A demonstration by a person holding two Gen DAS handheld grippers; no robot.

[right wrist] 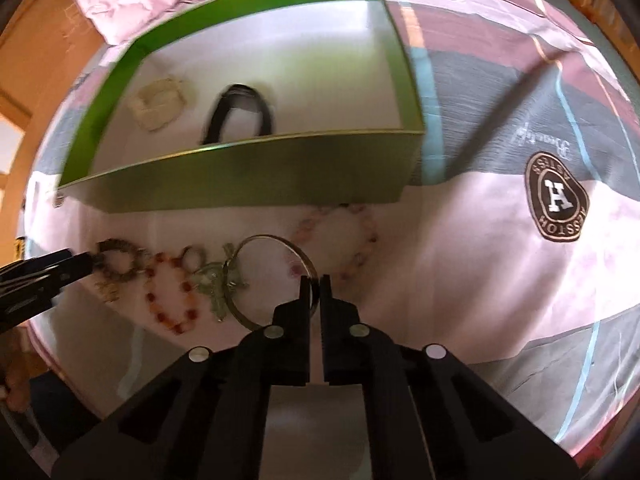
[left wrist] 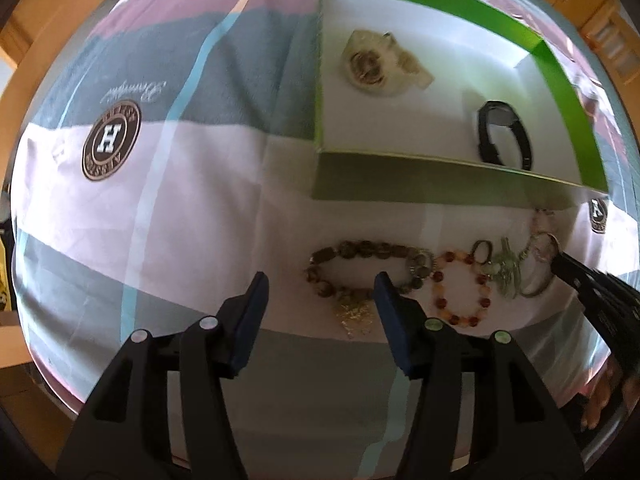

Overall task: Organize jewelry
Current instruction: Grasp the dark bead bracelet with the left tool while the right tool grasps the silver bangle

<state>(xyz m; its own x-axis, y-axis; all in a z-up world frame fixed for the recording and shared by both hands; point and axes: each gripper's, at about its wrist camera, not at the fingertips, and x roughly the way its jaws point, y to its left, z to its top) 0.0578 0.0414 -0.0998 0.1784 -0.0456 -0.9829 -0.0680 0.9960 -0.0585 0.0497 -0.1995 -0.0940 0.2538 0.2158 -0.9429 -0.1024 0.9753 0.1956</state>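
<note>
A silver ring (right wrist: 276,280), lying just before the green box (right wrist: 248,184), is pinched by the right hand-held gripper (right wrist: 315,288); the left hand-held gripper (left wrist: 320,296) is held wide. A level lift over the box wall is advised.

Striped bedspread (left wrist: 160,208) bearing a green box (left wrist: 400,184), with bracelets (left wrist: 368,268) and a metal bangle (right wrist: 272,280) lying just before the box.
</note>
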